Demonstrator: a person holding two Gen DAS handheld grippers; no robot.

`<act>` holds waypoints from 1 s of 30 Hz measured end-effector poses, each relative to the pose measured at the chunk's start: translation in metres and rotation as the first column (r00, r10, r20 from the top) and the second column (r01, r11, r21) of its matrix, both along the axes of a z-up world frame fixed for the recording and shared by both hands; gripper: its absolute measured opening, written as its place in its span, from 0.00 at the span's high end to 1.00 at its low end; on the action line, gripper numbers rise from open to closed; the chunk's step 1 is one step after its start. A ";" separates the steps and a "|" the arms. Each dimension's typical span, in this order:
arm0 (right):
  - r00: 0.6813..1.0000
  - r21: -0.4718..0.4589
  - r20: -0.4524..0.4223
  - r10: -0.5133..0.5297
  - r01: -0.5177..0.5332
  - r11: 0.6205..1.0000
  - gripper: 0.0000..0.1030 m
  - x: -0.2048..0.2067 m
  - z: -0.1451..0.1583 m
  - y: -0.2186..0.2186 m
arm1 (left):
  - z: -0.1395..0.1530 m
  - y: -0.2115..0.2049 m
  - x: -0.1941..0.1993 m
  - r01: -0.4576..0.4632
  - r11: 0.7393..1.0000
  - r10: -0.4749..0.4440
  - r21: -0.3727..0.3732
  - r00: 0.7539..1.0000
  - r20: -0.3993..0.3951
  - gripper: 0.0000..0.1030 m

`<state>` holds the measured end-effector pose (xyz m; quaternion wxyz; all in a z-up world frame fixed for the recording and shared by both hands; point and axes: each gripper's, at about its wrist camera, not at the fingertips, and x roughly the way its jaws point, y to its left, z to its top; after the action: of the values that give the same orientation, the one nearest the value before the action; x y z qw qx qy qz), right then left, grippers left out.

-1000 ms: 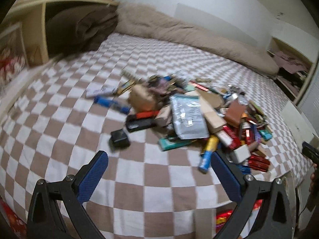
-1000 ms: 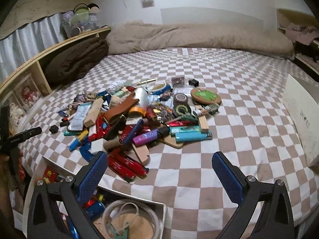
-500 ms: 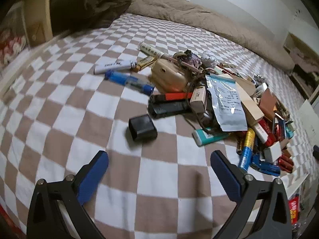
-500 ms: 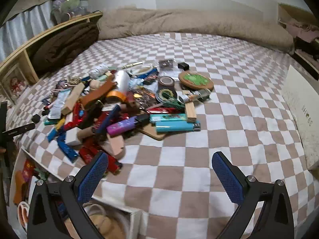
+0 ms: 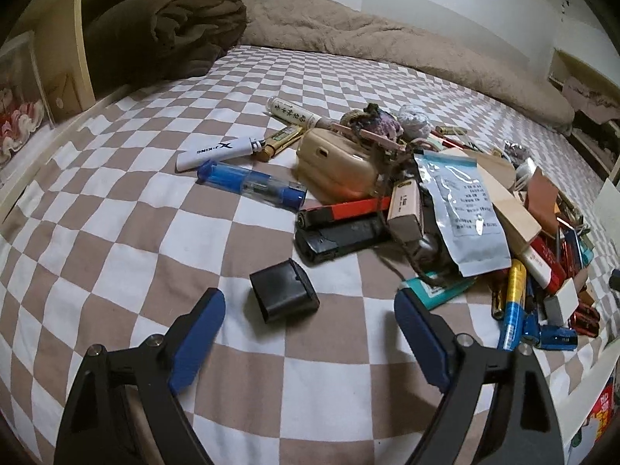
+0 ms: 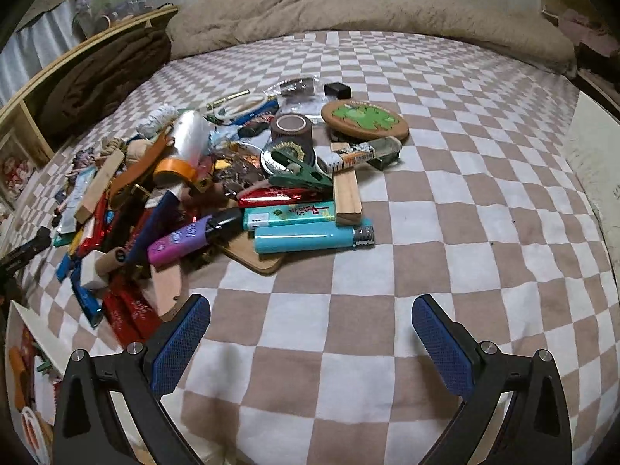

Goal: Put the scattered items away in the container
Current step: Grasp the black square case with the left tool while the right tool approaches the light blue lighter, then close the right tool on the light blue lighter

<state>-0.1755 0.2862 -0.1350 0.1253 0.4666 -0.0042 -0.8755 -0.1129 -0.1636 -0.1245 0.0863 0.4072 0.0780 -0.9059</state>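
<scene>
Progress is minimal: nearly all items remain in the pile [image 6: 217, 186] on the checkered bed [image 6: 445, 201]. The left gripper [image 5: 310, 310] is spread wide and empty, near the small black case [image 5: 285, 290]. The right gripper [image 6: 310, 317] is equally wide and empty. The container [image 6: 27, 368] sits near left, partly filled.

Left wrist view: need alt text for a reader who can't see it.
The open left gripper hovers low over a checkered bedsheet, with a small black box lying just ahead between its blue fingers. Beyond it sprawls a pile of lighters, packets and blocks.
</scene>
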 end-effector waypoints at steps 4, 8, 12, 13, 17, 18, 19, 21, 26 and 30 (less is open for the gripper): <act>1.000 -0.007 -0.001 -0.010 0.010 1.000 0.00 -0.007 -0.003 -0.001 | -0.001 0.000 0.000 -0.023 1.000 0.023 -0.008 1.000 -0.009 0.27; 0.999 0.022 -0.045 -0.024 0.025 0.999 0.00 -0.012 -0.005 -0.008 | -0.001 -0.001 0.001 -0.053 0.998 0.052 -0.022 0.998 -0.020 0.41; 0.997 -0.016 -0.064 -0.046 0.045 0.999 0.00 -0.017 -0.008 -0.013 | -0.001 -0.006 0.003 -0.081 0.997 0.081 -0.010 0.996 -0.030 0.50; 0.997 -0.010 -0.062 -0.049 0.049 0.999 0.00 -0.018 -0.010 -0.014 | -0.001 -0.007 0.003 -0.084 0.996 0.083 -0.010 0.996 -0.031 0.50; 0.997 0.004 -0.047 -0.056 0.056 0.998 0.00 -0.022 -0.015 -0.012 | -0.001 -0.005 0.002 -0.107 0.993 0.106 -0.041 0.994 -0.033 0.62; 0.997 -0.001 -0.043 -0.056 0.056 0.998 0.00 -0.022 -0.016 -0.011 | -0.001 -0.005 0.002 -0.108 0.993 0.107 -0.044 0.994 -0.033 0.62; 0.998 -0.005 -0.040 -0.056 0.056 0.998 0.00 -0.023 -0.016 -0.010 | -0.001 -0.006 0.002 -0.109 0.993 0.108 -0.047 0.994 -0.034 0.64; 0.998 -0.011 -0.029 -0.057 0.057 0.998 0.00 -0.026 -0.018 -0.008 | -0.001 -0.005 0.002 -0.109 0.992 0.107 -0.056 0.994 -0.034 0.67; 0.999 0.030 -0.011 -0.041 0.041 0.999 0.00 -0.033 -0.023 -0.014 | -0.001 -0.003 0.002 -0.105 0.992 0.102 -0.064 0.994 -0.037 0.68; 0.999 0.041 -0.004 -0.042 0.042 0.998 0.00 -0.035 -0.025 -0.015 | -0.001 -0.003 0.003 -0.098 0.994 0.095 -0.058 0.995 -0.042 0.68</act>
<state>-0.2108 0.2710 -0.1603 0.0974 0.4673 0.0042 -0.8787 -0.1098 -0.1665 -0.1251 0.1406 0.3823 0.0722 -0.9104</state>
